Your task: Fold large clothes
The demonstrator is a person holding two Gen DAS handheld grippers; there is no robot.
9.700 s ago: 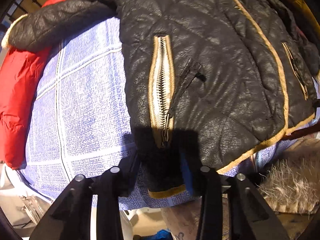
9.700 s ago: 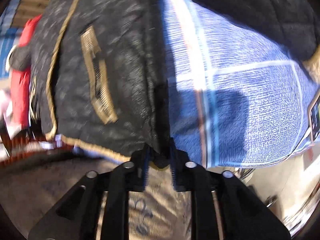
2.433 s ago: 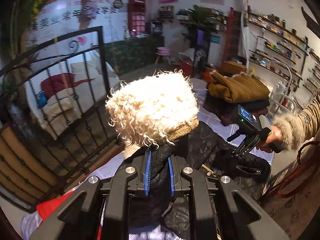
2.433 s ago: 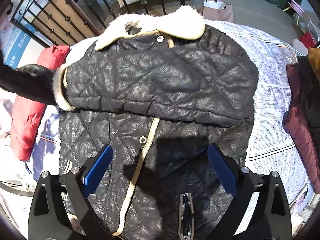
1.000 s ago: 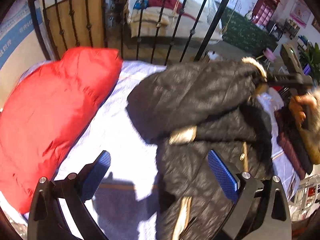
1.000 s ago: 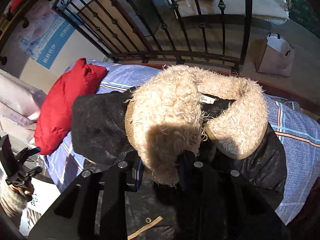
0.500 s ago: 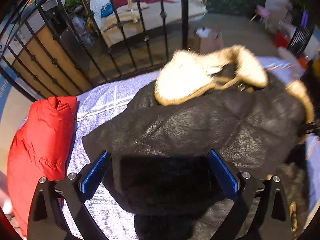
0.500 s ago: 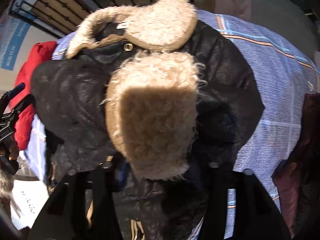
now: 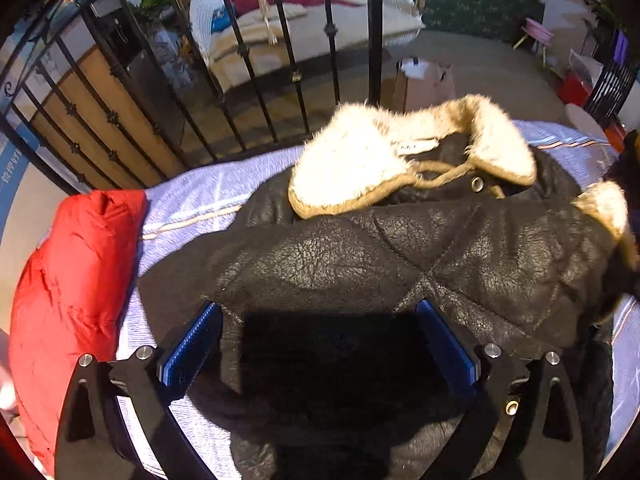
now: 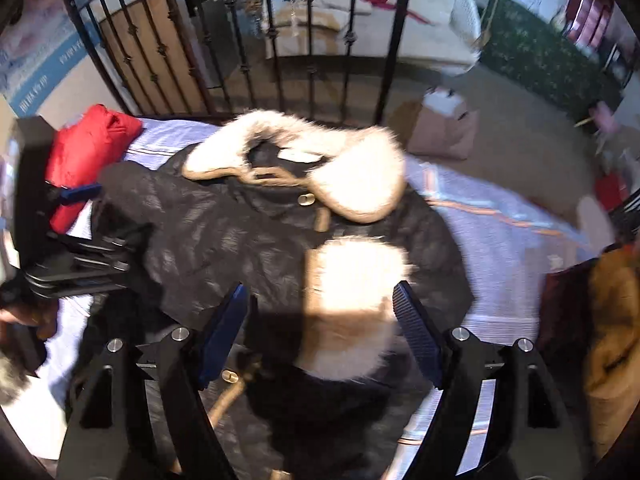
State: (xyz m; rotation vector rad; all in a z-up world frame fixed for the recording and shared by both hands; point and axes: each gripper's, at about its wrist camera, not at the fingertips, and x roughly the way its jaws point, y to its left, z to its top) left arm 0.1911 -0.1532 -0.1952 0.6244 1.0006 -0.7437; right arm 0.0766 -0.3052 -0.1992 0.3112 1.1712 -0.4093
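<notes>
Black quilted jacket (image 9: 460,256) lay on the blue bedsheet (image 9: 192,200); left gripper (image 9: 320,344) stood wide, right gripper (image 10: 320,328) had just opened above the fleece cuff (image 10: 352,280).

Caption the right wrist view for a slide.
Right gripper open above the fleecy cuff of a black quilted jacket with both sleeves folded across its front on a blue checked sheet.

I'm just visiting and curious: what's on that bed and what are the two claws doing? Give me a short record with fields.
garment: black quilted jacket, lying on the bed, sleeves folded across the body
collar: pale fleece collar, at the far end
cuff: fleece cuff, lying on the jacket between the right claw's jaws
bedding: blue checked sheet
beside it: red jacket
left gripper: open, over the jacket
right gripper: open, jaws just widened, not pressing the cuff
</notes>
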